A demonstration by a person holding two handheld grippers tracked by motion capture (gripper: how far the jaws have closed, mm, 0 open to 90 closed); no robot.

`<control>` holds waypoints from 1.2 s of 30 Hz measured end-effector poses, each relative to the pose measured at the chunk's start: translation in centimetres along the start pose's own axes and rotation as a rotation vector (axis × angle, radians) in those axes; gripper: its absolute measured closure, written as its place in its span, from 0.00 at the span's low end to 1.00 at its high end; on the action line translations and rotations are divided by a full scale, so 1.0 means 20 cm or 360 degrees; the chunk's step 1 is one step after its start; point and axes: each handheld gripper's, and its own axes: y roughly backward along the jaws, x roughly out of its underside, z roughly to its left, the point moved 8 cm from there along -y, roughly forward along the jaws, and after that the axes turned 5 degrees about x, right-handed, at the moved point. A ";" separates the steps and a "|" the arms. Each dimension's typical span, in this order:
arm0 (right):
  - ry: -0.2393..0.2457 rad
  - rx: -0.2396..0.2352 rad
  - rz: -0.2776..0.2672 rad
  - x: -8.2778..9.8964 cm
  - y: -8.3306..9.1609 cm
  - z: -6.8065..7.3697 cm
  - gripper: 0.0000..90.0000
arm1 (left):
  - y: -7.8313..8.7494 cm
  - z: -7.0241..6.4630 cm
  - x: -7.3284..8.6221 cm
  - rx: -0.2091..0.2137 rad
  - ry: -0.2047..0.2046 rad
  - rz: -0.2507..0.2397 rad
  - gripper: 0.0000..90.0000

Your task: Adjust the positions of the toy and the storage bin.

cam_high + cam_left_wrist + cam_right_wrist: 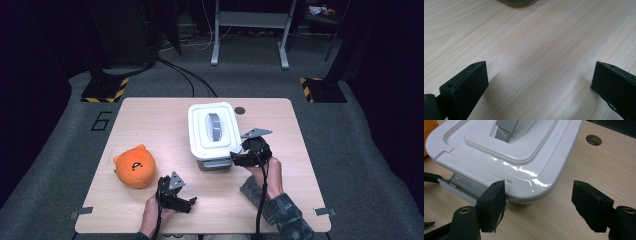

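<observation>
Pale wood tabletop carries a white lidded box near its middle. At the box's near right corner the right gripper stands with jaws apart, gripping nothing (corner between them). Nearer the person, the left gripper gapes wide over bare wood, beside an orange plush toy.

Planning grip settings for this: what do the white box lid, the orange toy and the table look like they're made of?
Box lid: apparently hard moulded plastic, glossy, going by the sharp light reflections along its rim. Orange toy: looks like soft plush fabric, matte, rounded and fuzzy-edged. Table: pale wood or a wood-look laminate, satin; fine straight grain lines show, but which of the two is unclear.
</observation>
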 end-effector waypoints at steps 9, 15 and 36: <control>-0.0036 0.0074 0.0033 0.01 -0.01 -0.07 0.33 | 0.00 0.00 0.00 0.0000 0.0000 0.0000 0.00; -0.0064 0.0116 0.0050 0.01 -0.02 -0.14 0.31 | 0.00 0.00 0.00 0.0000 0.0000 0.0000 0.00; -0.0006 -0.0024 0.0003 -0.23 -0.08 -0.02 0.25 | 0.00 0.00 0.00 0.0001 -0.0004 0.0003 0.00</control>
